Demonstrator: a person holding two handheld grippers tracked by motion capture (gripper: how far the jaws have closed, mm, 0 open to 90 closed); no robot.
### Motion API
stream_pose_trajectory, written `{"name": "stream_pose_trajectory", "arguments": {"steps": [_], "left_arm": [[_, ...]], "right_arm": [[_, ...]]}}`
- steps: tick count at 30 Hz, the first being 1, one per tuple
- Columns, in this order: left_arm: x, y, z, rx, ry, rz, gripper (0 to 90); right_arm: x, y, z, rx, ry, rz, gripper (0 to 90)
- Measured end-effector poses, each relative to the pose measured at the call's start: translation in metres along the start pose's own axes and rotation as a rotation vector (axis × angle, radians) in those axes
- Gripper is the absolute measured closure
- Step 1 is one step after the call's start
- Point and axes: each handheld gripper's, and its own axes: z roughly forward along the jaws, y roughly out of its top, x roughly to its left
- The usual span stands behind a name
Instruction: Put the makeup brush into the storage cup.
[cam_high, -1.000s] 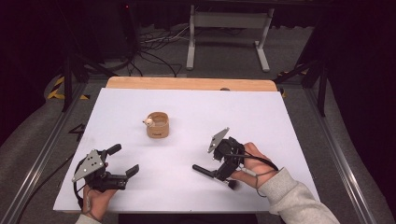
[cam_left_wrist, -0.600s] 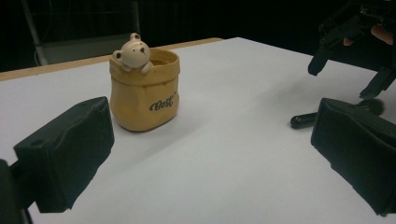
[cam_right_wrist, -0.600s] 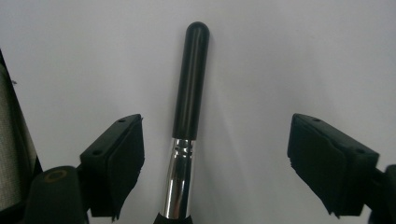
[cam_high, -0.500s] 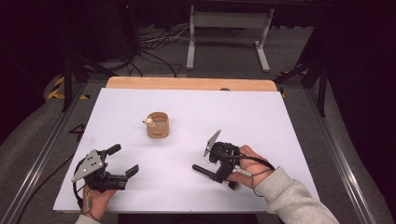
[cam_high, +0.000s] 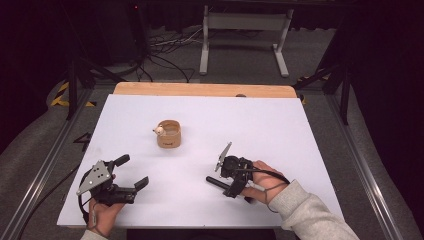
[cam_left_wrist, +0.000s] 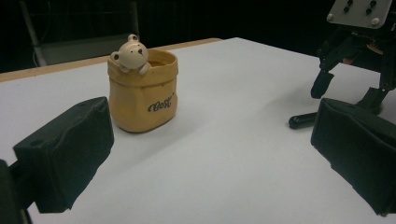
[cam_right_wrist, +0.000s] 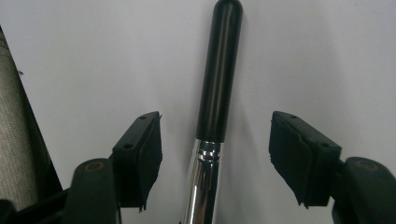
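Both jaws of the right hand-held gripper (cam_right_wrist: 215, 154) are spreading around the pen (cam_right_wrist: 215, 88) lying at five o'clock on the bench (cam_high: 300, 130), having tilted down, likely readying a pinch.

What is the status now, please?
Right claw open, straddling black-and-chrome brush handle lying on table, no contact. Left claw open, empty. Bear cup upright. Nothing in the way.

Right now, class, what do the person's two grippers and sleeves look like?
Both are black. The left gripper carries a grey three-cornered plate with dark holes, and a black cable loops at the wrist. The right gripper has a similar grey plate, a thin black cable and a light grey sleeve. Its fingers are blocky black pads.
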Motion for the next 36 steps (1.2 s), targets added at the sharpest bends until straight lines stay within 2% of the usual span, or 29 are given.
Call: {"name": "stream_pose_trajectory", "arguments": {"steps": [4, 11, 16, 22, 29, 36], "left_arm": [[-0.001, 0.0, 0.001, 0.002, -0.004, -0.003, 0.0], [-0.001, 0.0, 0.0, 0.003, -0.005, -0.009, 0.1], [0.0, 0.0, 0.0, 0.002, -0.004, -0.006, 0.1], [0.0, 0.0, 0.0, 0.007, -0.008, -0.004, 0.1], [-0.001, 0.0, 0.0, 0.005, -0.01, -0.007, 0.1], [-0.001, 0.0, 0.0, 0.008, -0.011, -0.008, 0.1]], "right_arm": [[0.0, 0.001, 0.002, 0.002, 0.0, 0.006, 45.3], [0.001, 0.0, 0.007, 0.059, 0.012, 0.005, 51.9], [0.002, 0.0, 0.008, 0.081, 0.016, 0.003, 55.9], [0.004, -0.001, 0.011, 0.106, 0.017, -0.001, 64.7], [0.005, -0.002, 0.011, 0.136, -0.001, -0.006, 67.4], [0.005, -0.003, 0.012, 0.148, 0.003, 0.002, 69.8]]}}
